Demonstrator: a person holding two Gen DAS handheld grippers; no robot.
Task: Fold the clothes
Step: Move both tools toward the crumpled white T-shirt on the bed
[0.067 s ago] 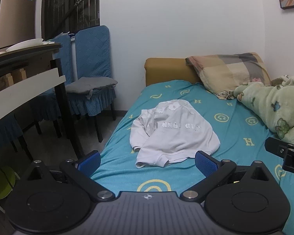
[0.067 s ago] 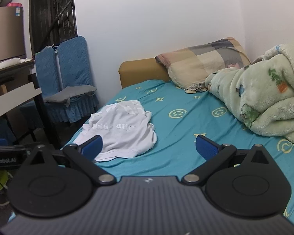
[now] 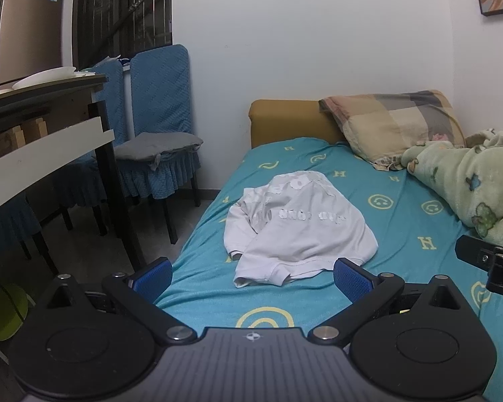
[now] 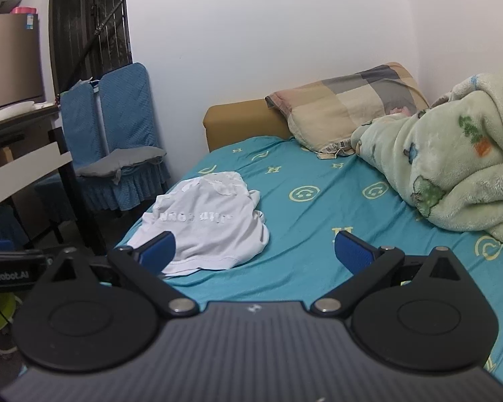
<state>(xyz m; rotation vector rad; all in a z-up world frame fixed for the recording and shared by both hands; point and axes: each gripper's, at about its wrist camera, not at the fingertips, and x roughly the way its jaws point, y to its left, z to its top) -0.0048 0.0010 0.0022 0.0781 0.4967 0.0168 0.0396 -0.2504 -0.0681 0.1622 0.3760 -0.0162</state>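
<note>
Bedroom setting: a bed with a teal patterned sheet serves as the work surface, a white wall behind it.

Left gripper: jaws spread wide, nothing between the blue pads, held above the near end of the bed. Right gripper: likewise spread wide and empty, level with its partner and to the right of it.

Just ahead of the left gripper lies the white garment, rumpled in a loose heap on the sheet near the bed's left edge, printed lettering across it and a ribbed hem nearest the tongs. It lies bunched, not laid flat and not in a squared fold.

Handling assessment: thin knit cloth, light, limp, not fragile; it will sag and drag on the sheet when lifted. The hem offers the firmest hold, one pinch toward each end.

Further out: a checked pillow against the tan headboard, a green fleece blanket heaped on the right, blue-covered chairs and a table on the left.
</note>
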